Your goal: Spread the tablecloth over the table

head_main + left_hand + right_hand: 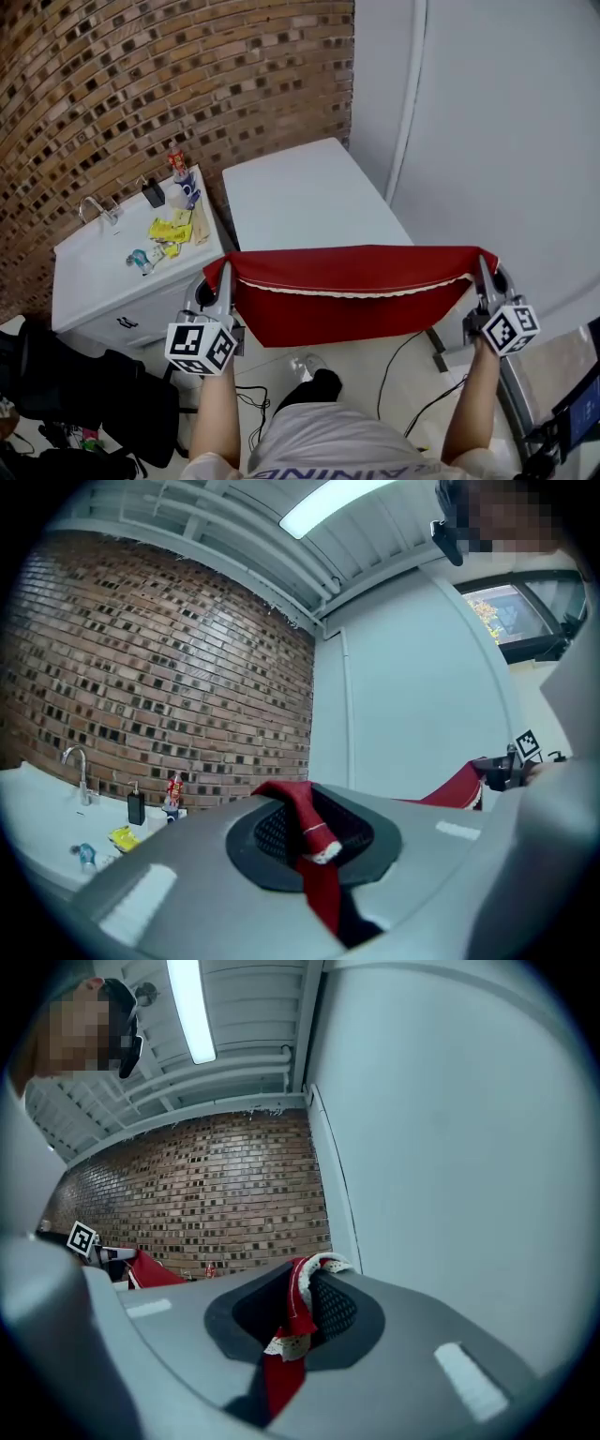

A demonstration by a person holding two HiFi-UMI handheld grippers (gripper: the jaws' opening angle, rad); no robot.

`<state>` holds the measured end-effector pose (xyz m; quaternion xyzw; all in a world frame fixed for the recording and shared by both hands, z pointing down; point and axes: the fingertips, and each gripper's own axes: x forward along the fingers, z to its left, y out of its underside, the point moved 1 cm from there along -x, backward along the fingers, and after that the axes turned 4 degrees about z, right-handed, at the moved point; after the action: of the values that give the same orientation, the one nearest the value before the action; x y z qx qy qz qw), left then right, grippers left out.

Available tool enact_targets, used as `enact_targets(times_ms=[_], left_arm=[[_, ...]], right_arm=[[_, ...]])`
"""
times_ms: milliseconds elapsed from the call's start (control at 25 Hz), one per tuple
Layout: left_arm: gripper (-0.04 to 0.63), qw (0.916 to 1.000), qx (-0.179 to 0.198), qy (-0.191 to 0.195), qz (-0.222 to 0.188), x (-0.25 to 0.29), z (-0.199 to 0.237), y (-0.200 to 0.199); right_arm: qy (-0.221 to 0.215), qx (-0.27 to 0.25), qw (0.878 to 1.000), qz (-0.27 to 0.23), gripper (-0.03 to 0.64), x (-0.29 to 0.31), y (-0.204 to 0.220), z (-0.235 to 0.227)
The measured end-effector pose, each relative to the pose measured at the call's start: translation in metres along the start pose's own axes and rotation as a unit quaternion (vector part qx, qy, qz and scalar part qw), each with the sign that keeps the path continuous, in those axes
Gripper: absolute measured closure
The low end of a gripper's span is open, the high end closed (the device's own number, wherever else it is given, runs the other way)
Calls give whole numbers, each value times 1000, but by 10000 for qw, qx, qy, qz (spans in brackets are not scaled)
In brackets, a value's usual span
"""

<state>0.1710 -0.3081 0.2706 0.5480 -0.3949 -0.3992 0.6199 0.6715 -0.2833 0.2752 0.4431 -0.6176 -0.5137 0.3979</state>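
The red tablecloth point(352, 295) hangs in the lower middle of the head view. It is stretched as a wide band, and its long axis runs from left to right across the frame. Its upper edge is held high and the rest falls down, with a white lace hem across it. It is before the near end of the white table point(309, 192), not on it. At the lower left, the left gripper point(225, 270) has its jaws pressed together on one corner of the cloth. At the right, the right gripper point(486, 264) pinches the other corner in the same way.
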Motion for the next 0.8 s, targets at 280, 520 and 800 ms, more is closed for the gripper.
enact_targets(times_ms=[280, 520, 800], left_arm=[[575, 9996, -14, -293, 16, 66, 36, 5], [575, 9983, 64, -558, 185, 118, 62, 6], [575, 9953, 220, -886, 333, 155, 82, -1]], right_arm=[[-338, 92, 9993, 145, 581, 115, -5, -26], [-675, 359, 9968, 219, 581, 210, 0, -43], [-1063, 900, 9896, 349, 581, 298, -5, -56]])
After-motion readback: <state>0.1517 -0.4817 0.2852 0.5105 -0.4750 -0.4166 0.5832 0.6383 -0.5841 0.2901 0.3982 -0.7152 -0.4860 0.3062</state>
